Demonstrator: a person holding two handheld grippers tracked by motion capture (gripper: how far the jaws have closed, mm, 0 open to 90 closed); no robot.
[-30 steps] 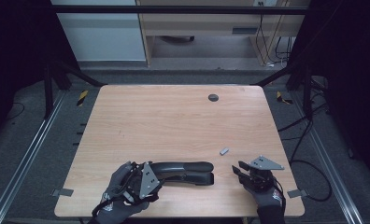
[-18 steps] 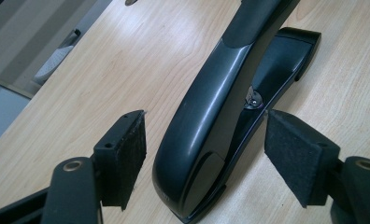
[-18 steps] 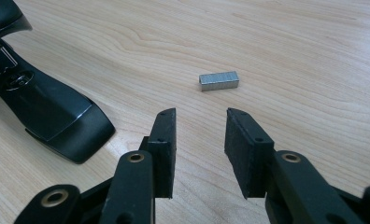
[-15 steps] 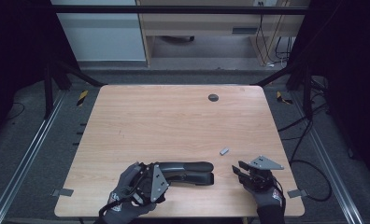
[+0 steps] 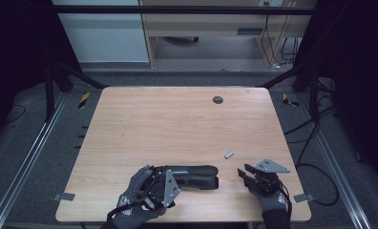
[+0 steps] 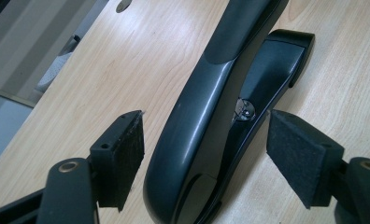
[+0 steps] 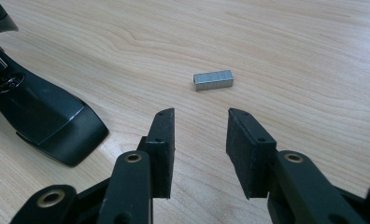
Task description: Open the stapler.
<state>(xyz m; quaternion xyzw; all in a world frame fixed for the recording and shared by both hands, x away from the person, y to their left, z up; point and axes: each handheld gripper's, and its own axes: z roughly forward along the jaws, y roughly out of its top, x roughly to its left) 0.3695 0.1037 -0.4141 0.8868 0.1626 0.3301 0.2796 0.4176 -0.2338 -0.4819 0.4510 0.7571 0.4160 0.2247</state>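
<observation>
A black stapler [image 5: 196,174] lies on its side near the front edge of the wooden table [image 5: 153,124]. My left gripper [image 5: 176,176] straddles its rear end. In the left gripper view the stapler [image 6: 197,121] runs up between the two pads [image 6: 122,154], with a gap on each side. Those jaws have just been opening and stand open. My right gripper [image 5: 243,171] rests to the right, open and empty [image 7: 202,126]. A small silver strip of staples [image 5: 229,154] lies just beyond its tips [image 7: 213,80]. The stapler's front end [image 7: 38,109] shows at the left of the right gripper view.
A dark round grommet [image 5: 217,99] sits in the table near its far edge. Cables [image 5: 311,129] trail over the floor at the right. Metal rails [image 5: 29,157] run along both sides of the table.
My left hand has slid to the right, further over the stapler's rear end. The stapler, the staples and the right hand have stayed put.
</observation>
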